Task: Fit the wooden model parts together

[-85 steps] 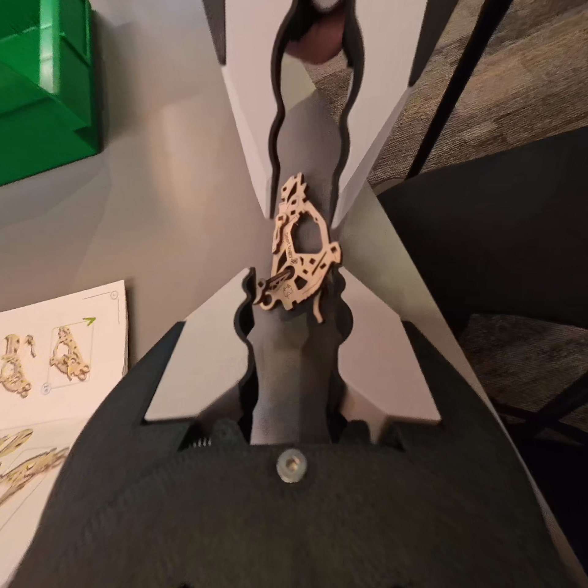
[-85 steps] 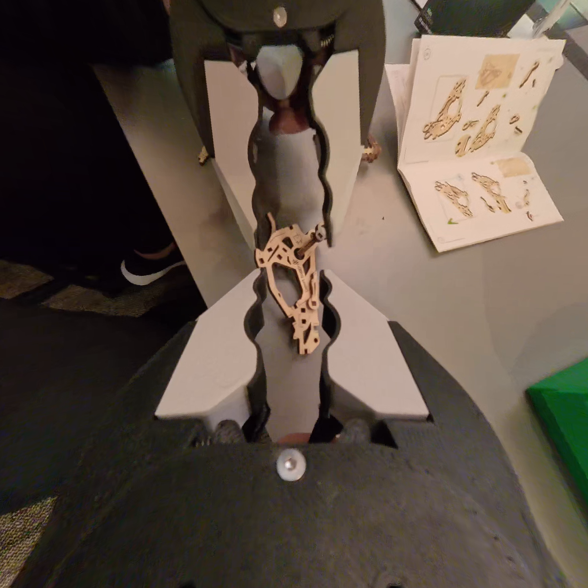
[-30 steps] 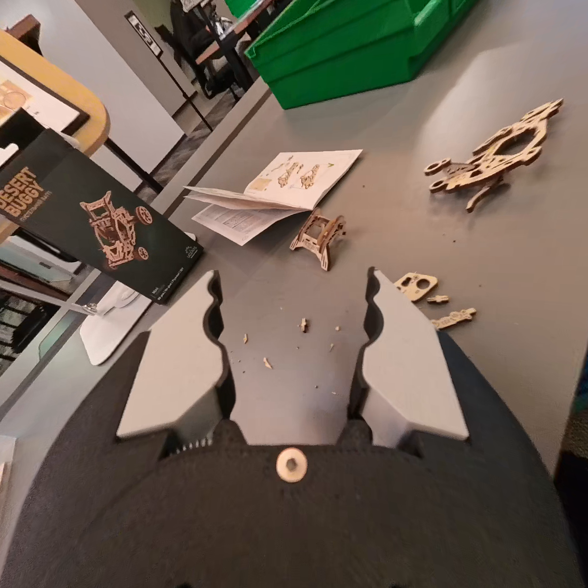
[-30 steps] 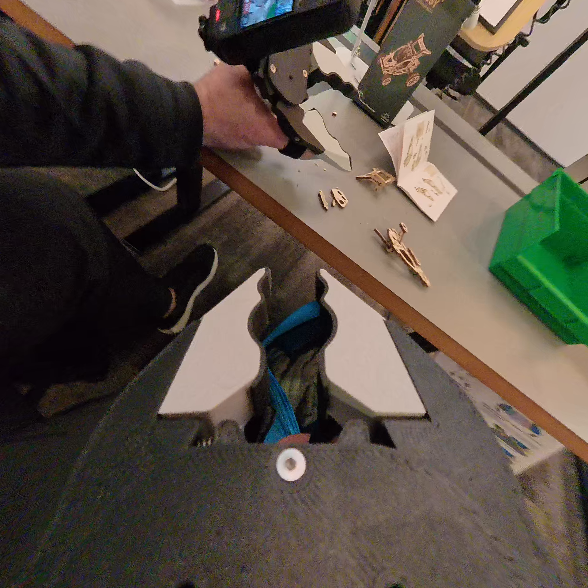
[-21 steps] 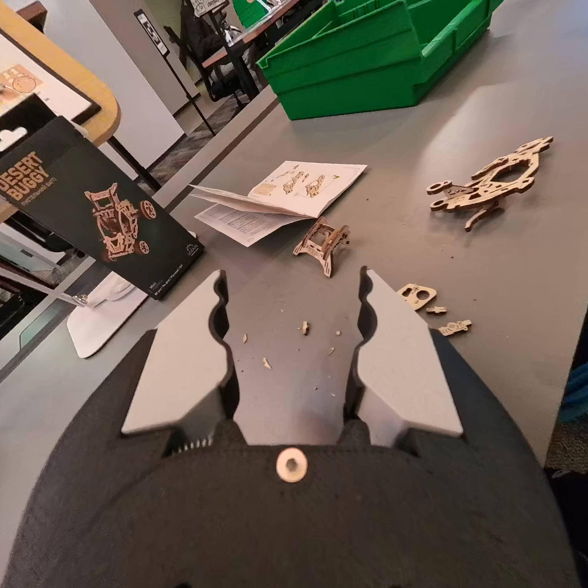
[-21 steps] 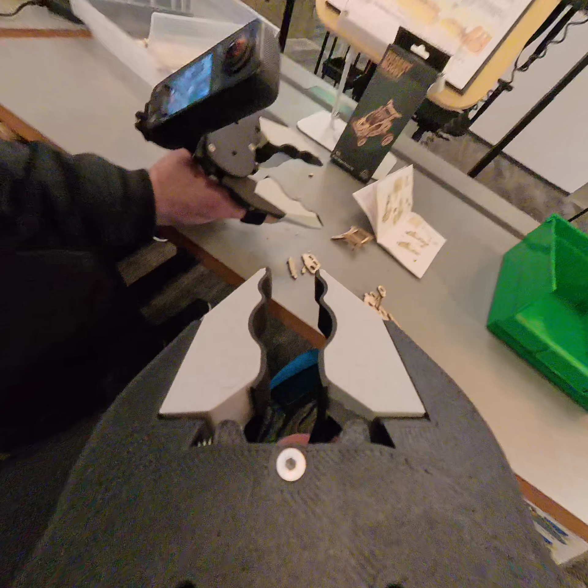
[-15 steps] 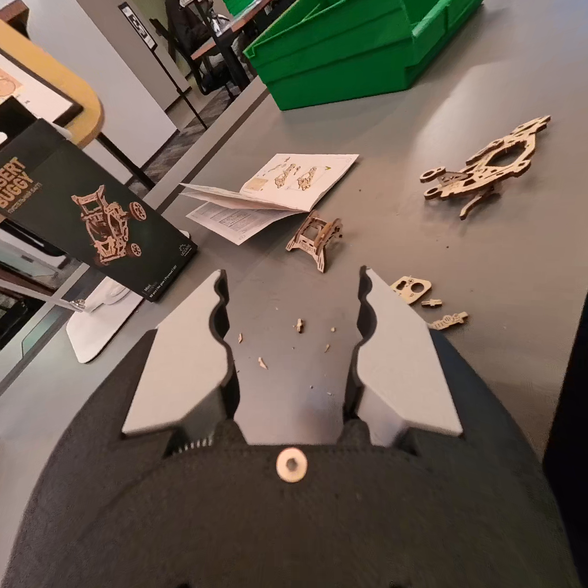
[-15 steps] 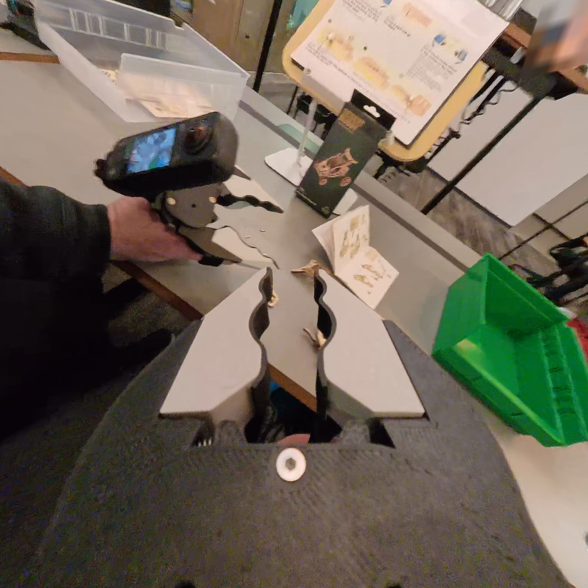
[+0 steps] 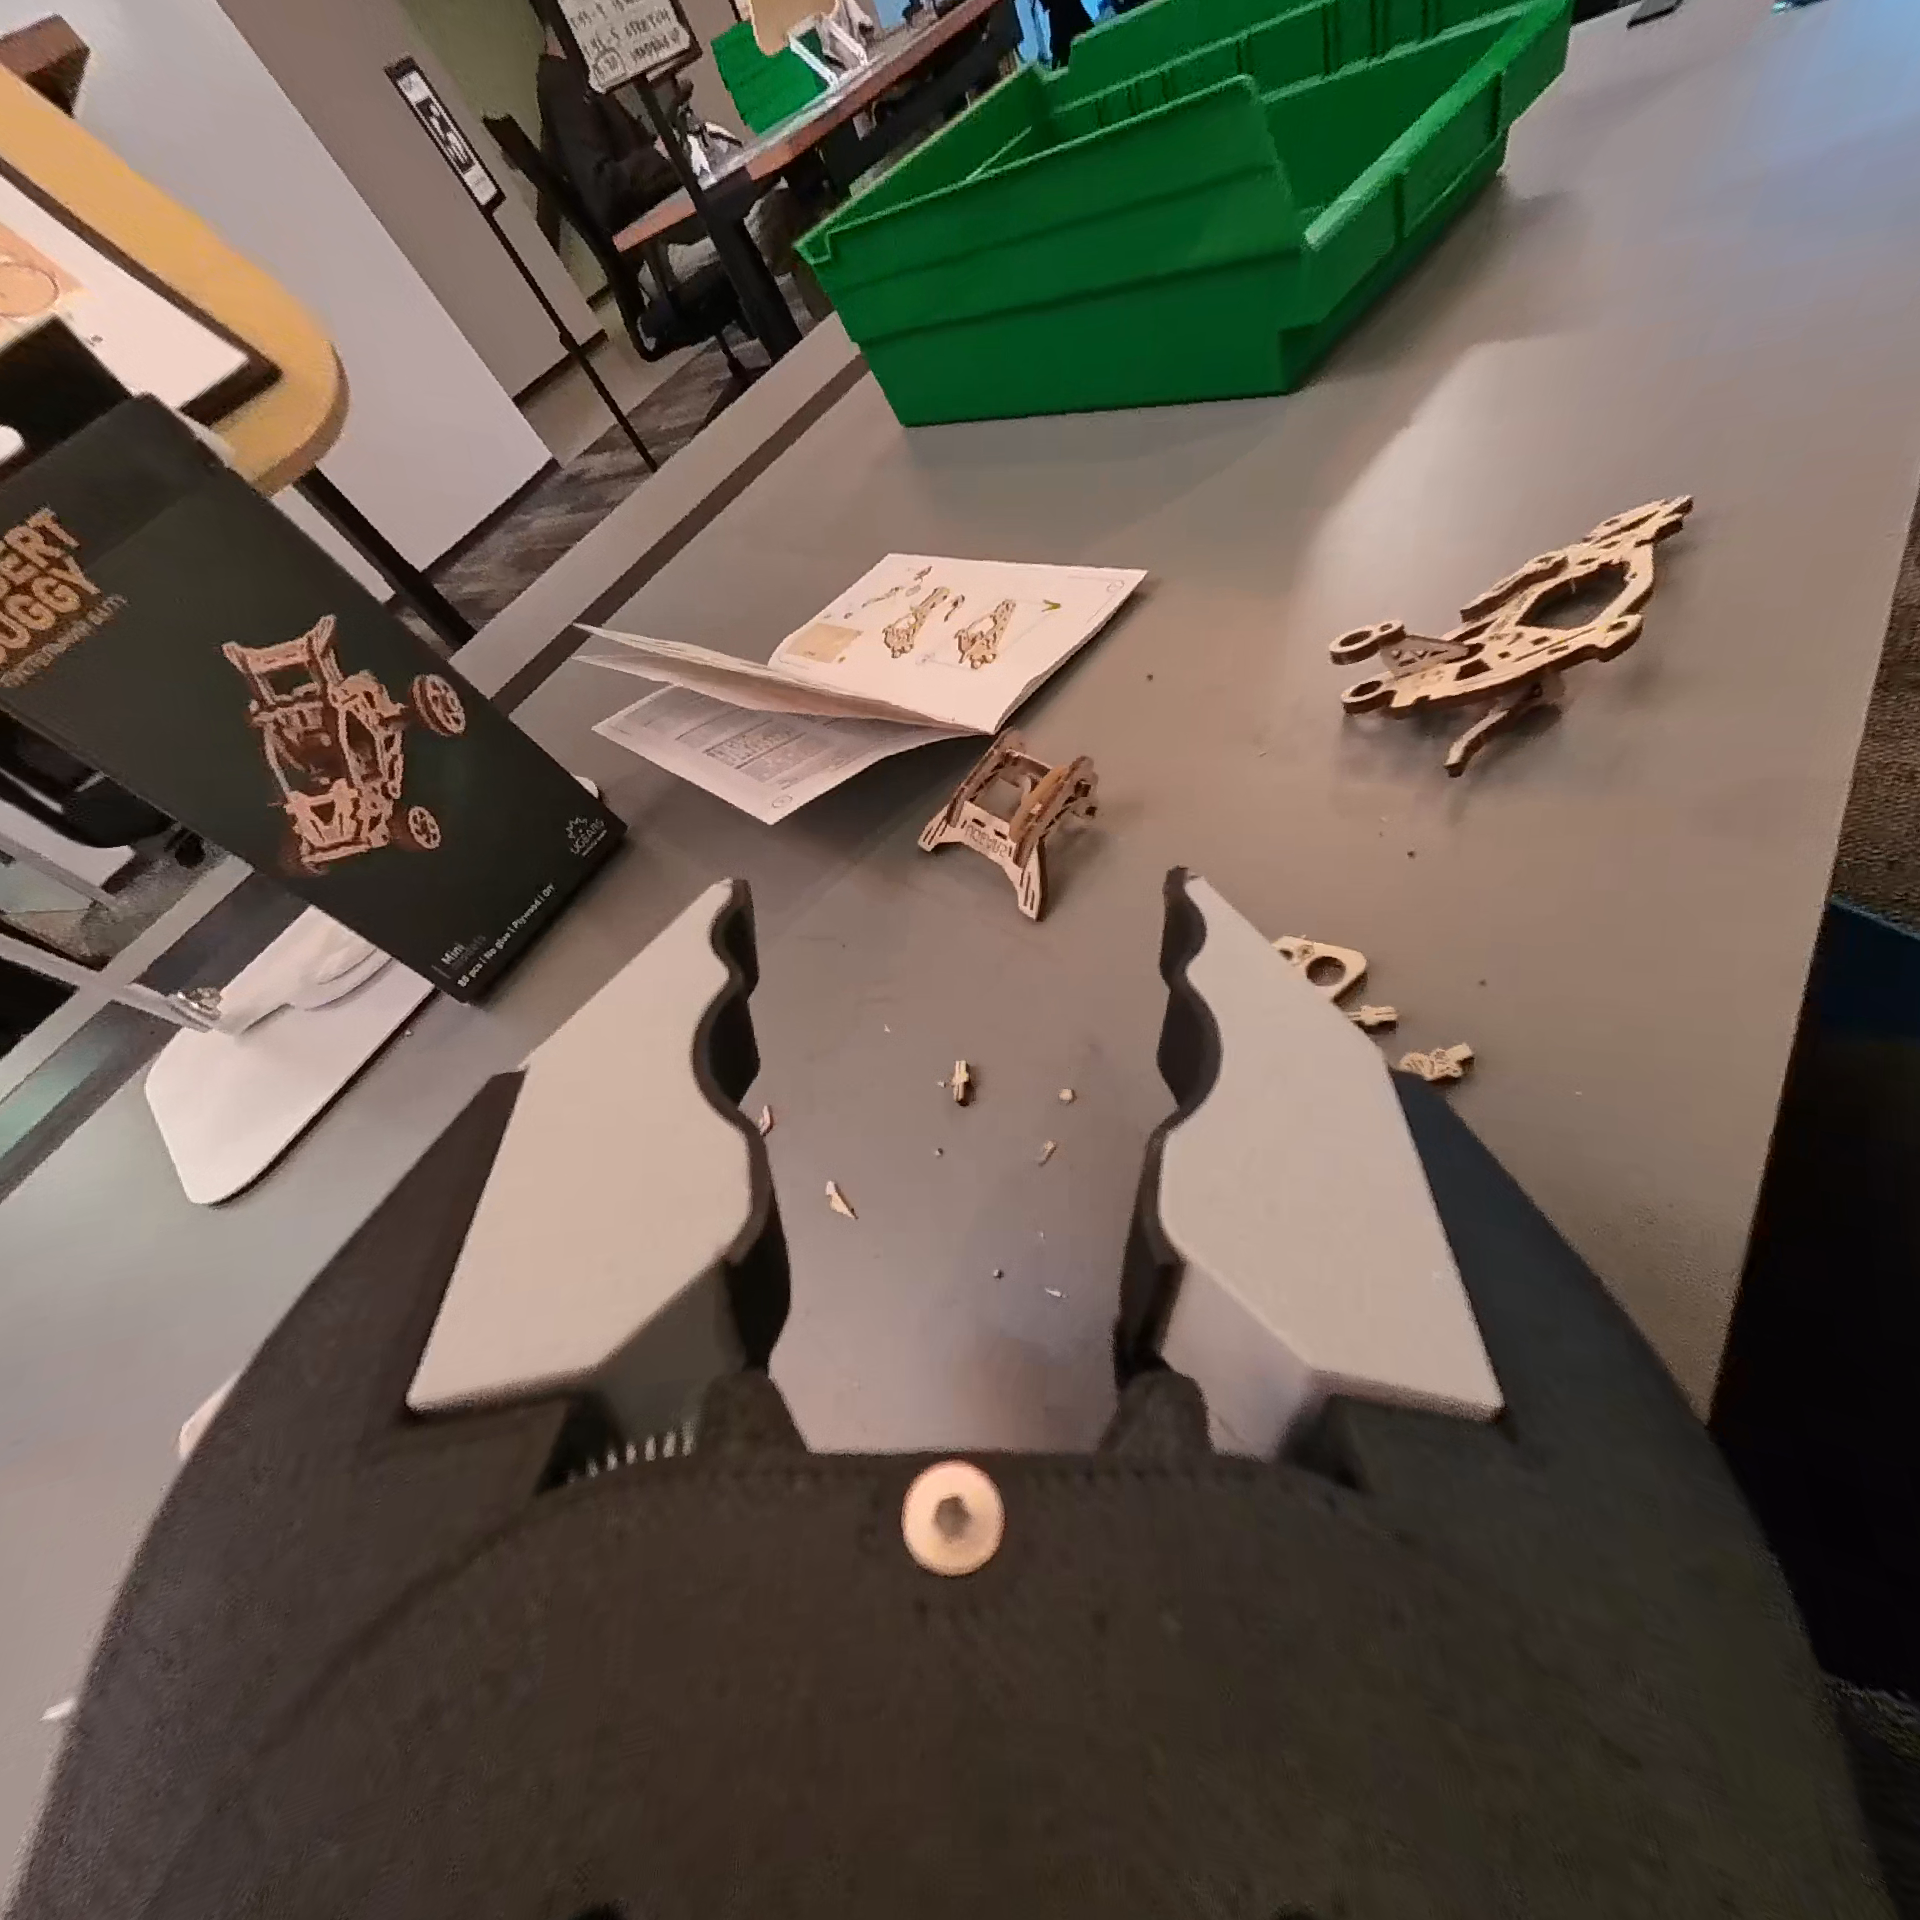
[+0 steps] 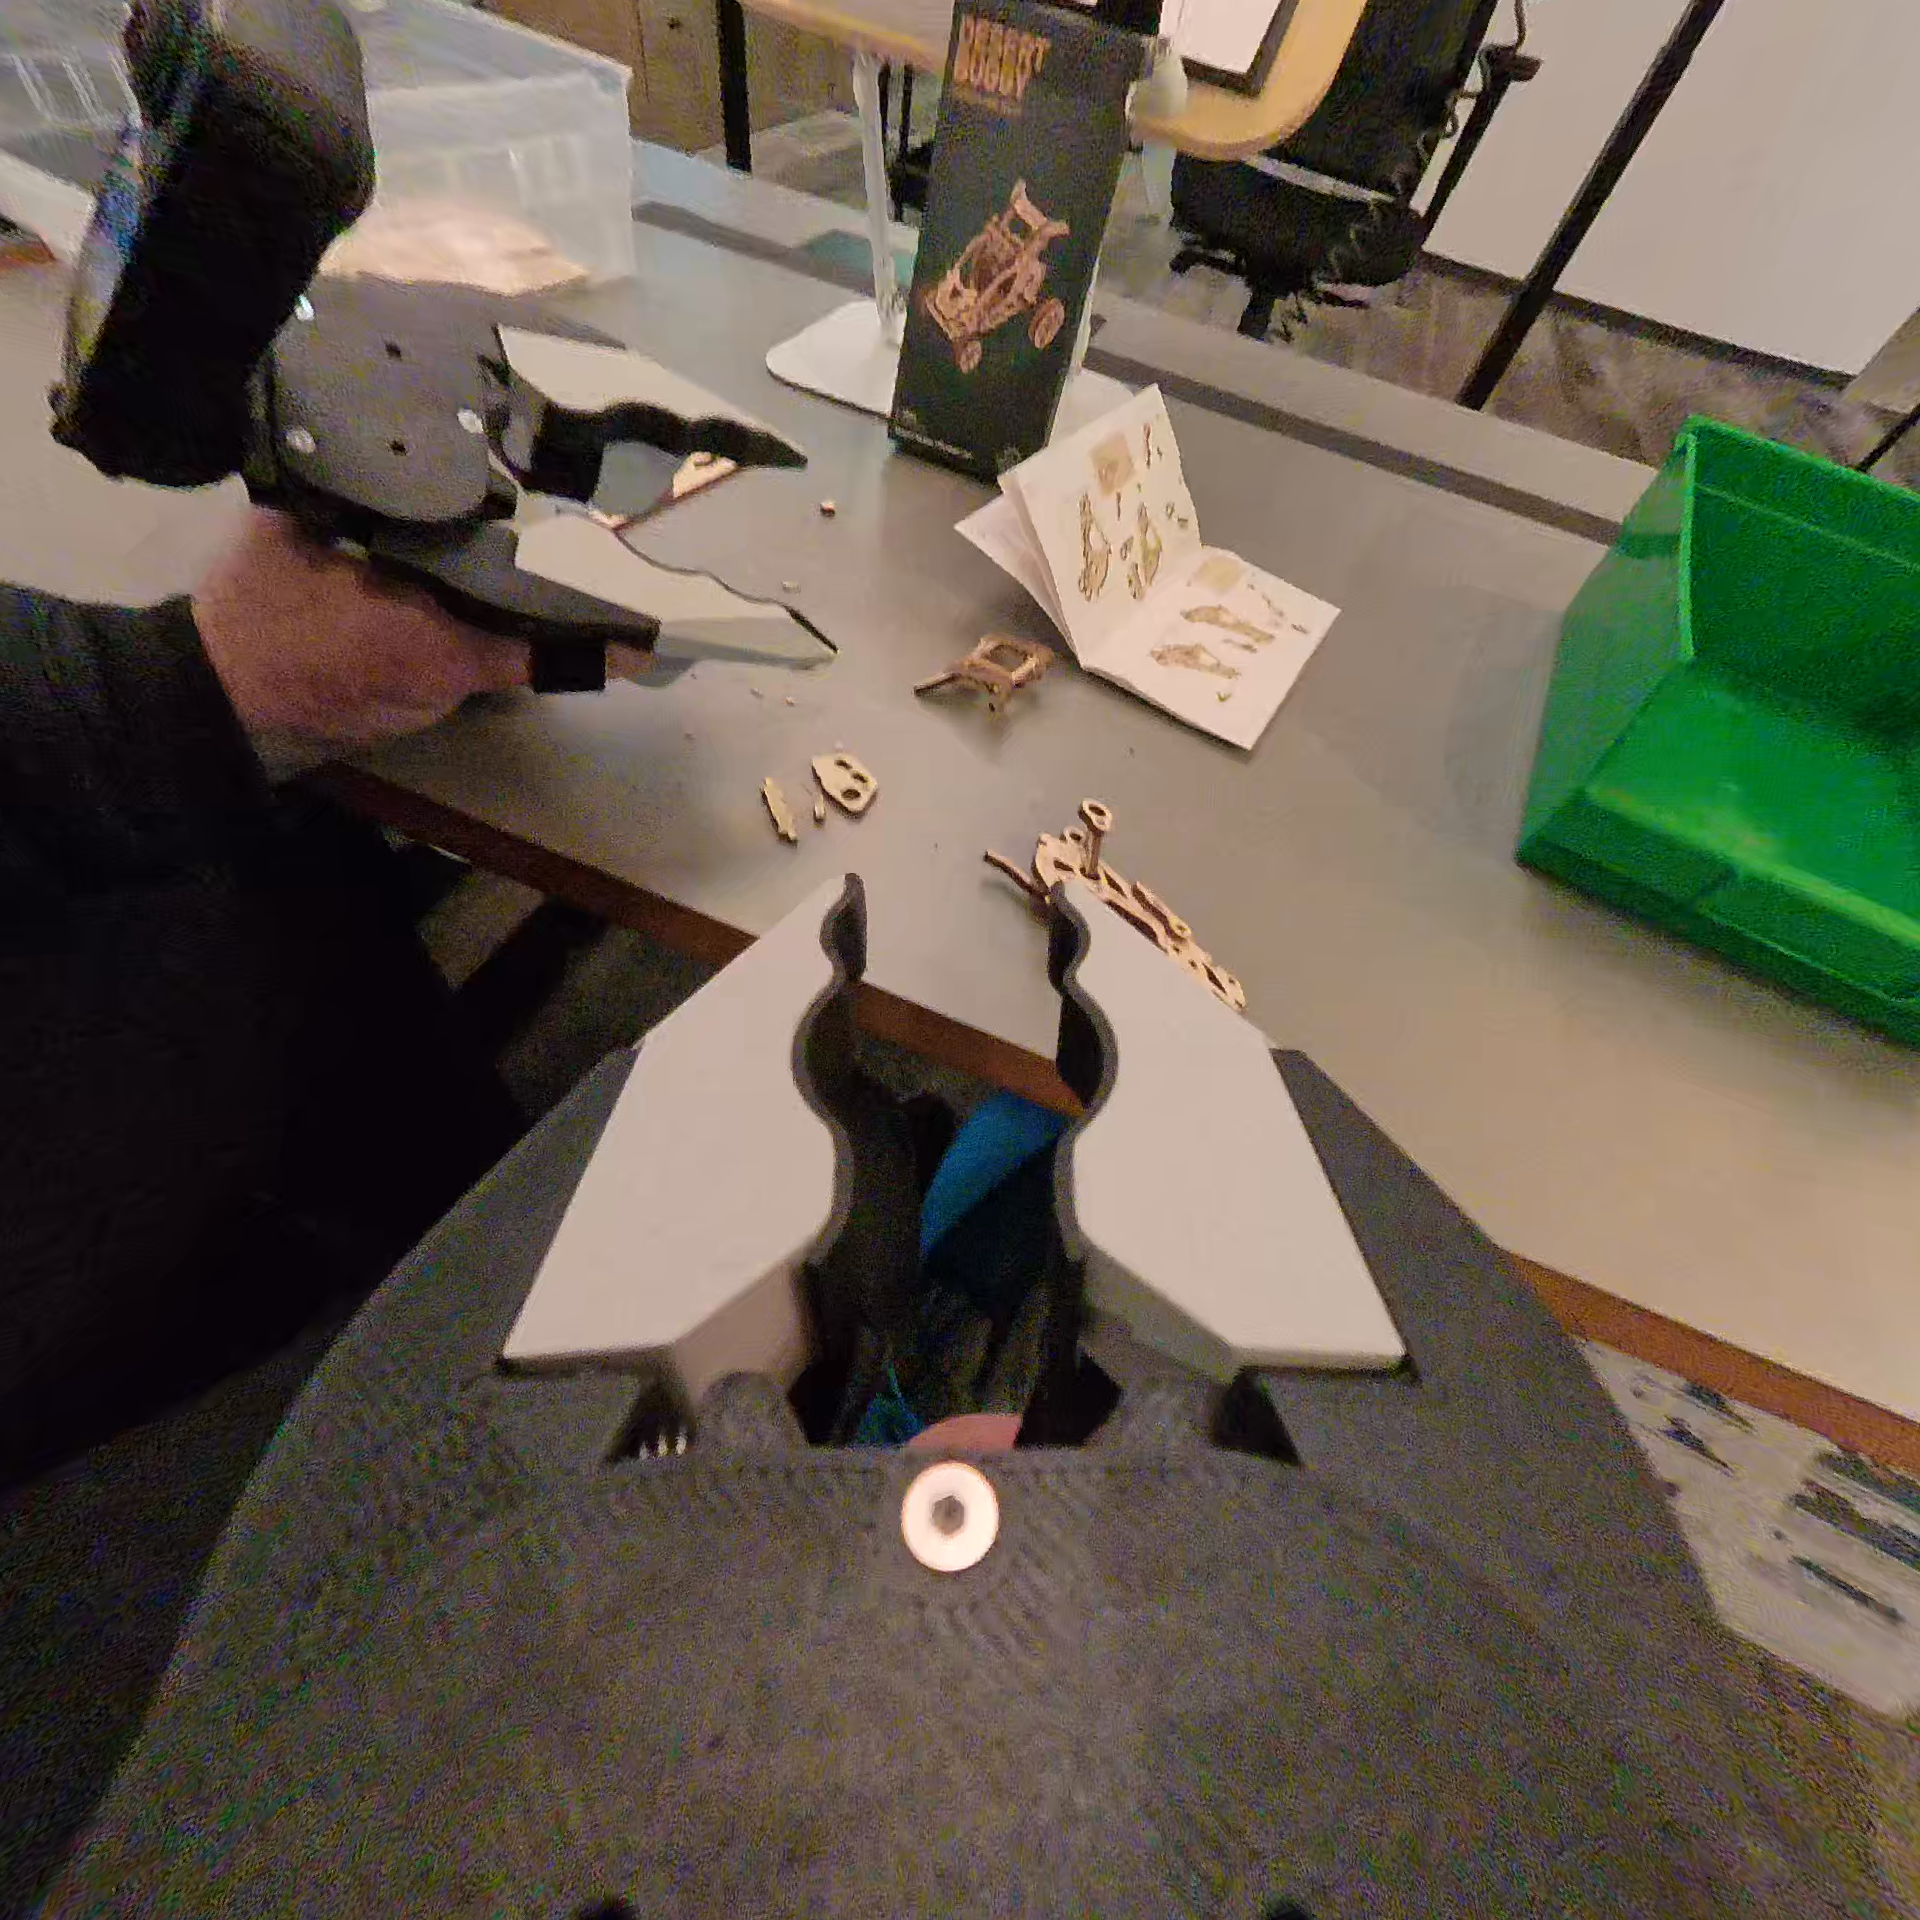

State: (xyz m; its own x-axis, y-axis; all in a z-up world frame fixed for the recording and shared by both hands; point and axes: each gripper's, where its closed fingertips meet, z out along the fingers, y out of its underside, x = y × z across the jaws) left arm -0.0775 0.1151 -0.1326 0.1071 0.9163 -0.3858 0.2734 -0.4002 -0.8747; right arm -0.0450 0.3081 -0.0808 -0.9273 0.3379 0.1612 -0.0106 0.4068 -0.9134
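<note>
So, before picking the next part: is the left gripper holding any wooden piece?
No, the left gripper stands open over bare table.

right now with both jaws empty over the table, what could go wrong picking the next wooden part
1. The small flat parts lie close to the table's near edge; a nudge could push them off.
2. The flat frame assembly has thin projecting legs, so a careless squeeze may snap one.
3. Loose wood chips lie under the left gripper and could get trapped against a part.
</note>
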